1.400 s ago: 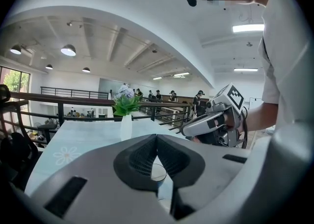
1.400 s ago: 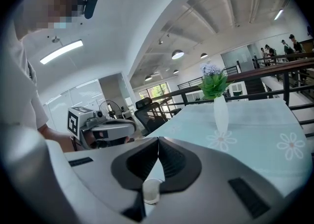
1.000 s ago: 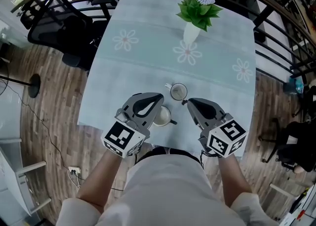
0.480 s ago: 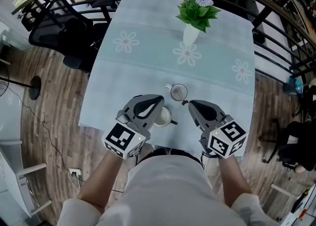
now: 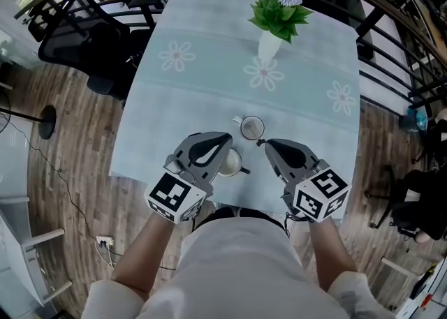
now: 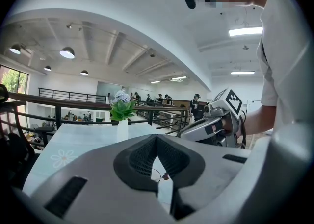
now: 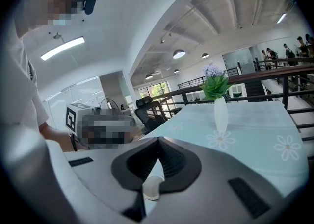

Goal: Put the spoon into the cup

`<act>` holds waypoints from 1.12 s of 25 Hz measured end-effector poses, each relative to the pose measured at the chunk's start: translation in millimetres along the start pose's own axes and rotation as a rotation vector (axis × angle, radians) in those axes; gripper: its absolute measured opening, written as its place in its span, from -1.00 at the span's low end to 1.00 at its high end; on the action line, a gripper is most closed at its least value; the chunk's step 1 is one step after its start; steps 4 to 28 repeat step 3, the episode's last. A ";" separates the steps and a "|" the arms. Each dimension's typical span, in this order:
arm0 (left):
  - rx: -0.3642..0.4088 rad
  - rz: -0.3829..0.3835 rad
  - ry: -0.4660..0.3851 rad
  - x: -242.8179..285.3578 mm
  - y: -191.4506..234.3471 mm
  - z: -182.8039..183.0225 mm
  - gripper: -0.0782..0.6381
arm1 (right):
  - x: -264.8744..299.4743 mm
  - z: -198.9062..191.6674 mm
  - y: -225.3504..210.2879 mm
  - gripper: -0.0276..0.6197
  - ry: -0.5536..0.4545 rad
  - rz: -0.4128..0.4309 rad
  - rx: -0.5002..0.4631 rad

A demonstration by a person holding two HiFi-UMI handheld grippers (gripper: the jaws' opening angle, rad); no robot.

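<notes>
Nothing changing over last second: left hand-held gripper [image 5: 225, 138] and right hand-held gripper [image 5: 265, 145] staying parked just short of cup [image 5: 251, 128], jaws pressed together, gripping nothing. Cup sitting on tabletop [image 5: 209, 80]. Spoon not showing clearly. Task probably idling.

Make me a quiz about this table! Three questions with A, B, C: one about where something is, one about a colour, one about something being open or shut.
1. Where is the vase? A near the table's far edge; B on the floor; C inside a cup.
2. What colour is the vase? A red; B white; C black.
3. On the left gripper, the jaws are: A wide apart; B clamped on the vase; C shut.
Answers: A, it stands near the table's far edge; B, its body is plain white; C, the tips meet.
</notes>
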State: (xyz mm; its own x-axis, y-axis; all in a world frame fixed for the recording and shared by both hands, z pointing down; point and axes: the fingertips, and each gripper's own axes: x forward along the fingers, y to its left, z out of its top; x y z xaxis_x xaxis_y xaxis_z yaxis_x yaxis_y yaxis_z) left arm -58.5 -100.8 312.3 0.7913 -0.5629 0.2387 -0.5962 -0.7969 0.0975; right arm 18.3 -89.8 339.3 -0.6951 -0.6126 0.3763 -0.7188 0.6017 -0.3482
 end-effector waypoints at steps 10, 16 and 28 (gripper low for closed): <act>-0.001 0.001 -0.001 -0.3 0.8 -0.3 -0.72 | 0.2 0.9 -1.0 -0.85 0.000 -0.003 -0.001; -0.001 0.001 -0.001 -0.3 0.8 -0.3 -0.72 | 0.2 0.9 -1.0 -0.85 0.000 -0.003 -0.001; -0.001 0.001 -0.001 -0.3 0.8 -0.3 -0.72 | 0.2 0.9 -1.0 -0.85 0.000 -0.003 -0.001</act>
